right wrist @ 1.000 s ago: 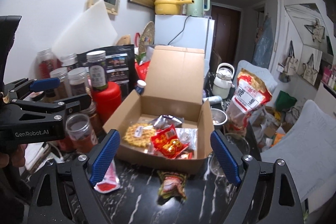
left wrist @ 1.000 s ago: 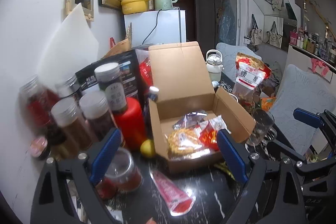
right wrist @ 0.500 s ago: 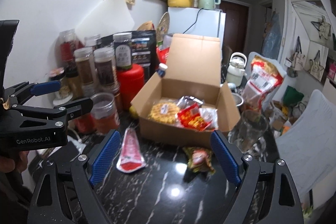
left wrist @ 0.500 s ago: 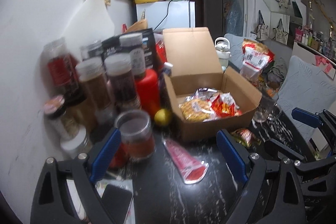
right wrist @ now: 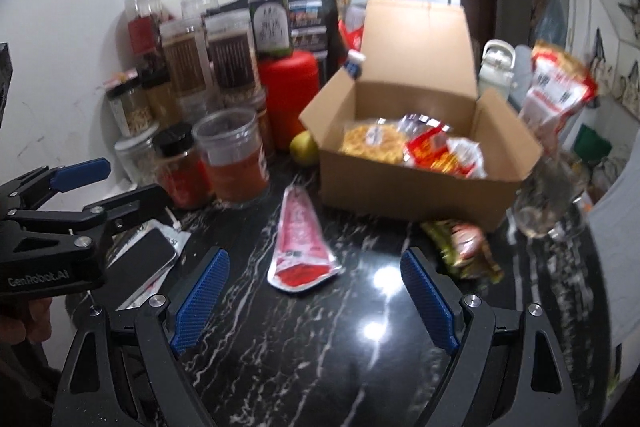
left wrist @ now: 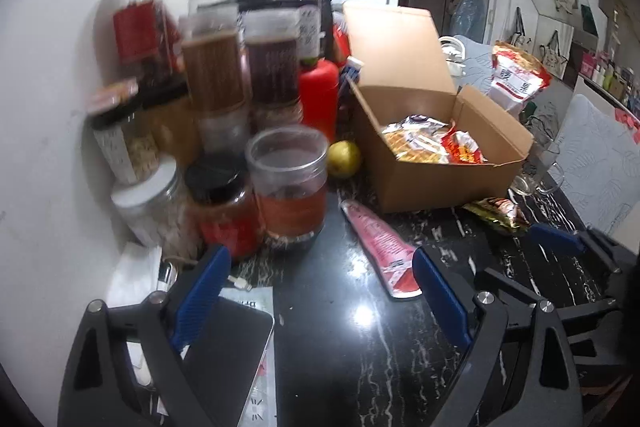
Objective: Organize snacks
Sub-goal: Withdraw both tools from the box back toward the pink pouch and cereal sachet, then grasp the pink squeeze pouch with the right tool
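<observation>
Black marble-veined tabletop (left wrist: 352, 359) fills the left wrist view, crowded on its left against a white wall by jars (left wrist: 288, 183). At centre right stands an open cardboard box (left wrist: 440, 183), lid upright, with snack packets (left wrist: 432, 143) inside. A red-and-white sachet (left wrist: 380, 247) lies flat on the table in front of the box's near-left corner, and a dark snack packet (left wrist: 496, 209) lies just beside the box's near-right corner. A yellow-green fruit (left wrist: 344, 159) sits between jars and box. The left gripper (left wrist: 320, 303) hangs over the table with its jaws wide apart — nothing between them. A phone (left wrist: 228, 359) lies under its left finger.

From the right wrist, the same table (right wrist: 320, 367), box (right wrist: 408, 187) and sachet (right wrist: 298, 247) show; the sachet lies ahead of the right gripper (right wrist: 316, 301), whose jaws gape wide and hold nothing. The dark packet (right wrist: 464, 243) lies to the right, touching the box front. At the left edge is the left gripper (right wrist: 80, 183), jaws parted — empty.
</observation>
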{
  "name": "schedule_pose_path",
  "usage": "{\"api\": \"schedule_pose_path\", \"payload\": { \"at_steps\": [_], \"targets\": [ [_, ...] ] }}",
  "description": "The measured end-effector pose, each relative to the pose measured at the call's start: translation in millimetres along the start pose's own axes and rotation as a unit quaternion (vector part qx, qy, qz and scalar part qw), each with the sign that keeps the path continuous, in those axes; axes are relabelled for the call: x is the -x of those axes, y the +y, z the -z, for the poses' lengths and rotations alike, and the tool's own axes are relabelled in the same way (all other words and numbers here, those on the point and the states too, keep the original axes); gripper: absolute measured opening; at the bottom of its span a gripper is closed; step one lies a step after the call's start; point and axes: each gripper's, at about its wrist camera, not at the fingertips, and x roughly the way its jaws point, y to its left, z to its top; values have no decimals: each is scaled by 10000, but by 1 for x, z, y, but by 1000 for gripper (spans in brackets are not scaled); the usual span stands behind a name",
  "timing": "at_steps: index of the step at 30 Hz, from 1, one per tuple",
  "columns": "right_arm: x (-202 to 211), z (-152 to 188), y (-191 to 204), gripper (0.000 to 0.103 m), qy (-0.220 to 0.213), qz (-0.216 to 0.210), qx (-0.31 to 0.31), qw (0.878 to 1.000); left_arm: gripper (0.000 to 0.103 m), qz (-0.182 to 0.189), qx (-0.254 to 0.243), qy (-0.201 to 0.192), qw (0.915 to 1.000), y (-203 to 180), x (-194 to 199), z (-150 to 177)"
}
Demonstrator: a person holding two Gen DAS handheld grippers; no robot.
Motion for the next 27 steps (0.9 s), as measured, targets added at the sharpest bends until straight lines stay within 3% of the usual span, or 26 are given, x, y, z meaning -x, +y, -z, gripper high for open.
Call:
{"api": "schedule_pose_path", "payload": {
  "at_steps": [19, 27],
  "targets": [
    [-124, 0, 7, 85, 906, -176, 123, 9957, 93, 132, 381, 565, 9976, 35, -66, 17],
    [-153, -2, 11, 74, 1222, -106, 143, 9923, 93, 219, 462, 589, 9970, 40, -71, 13]
  ]
}}
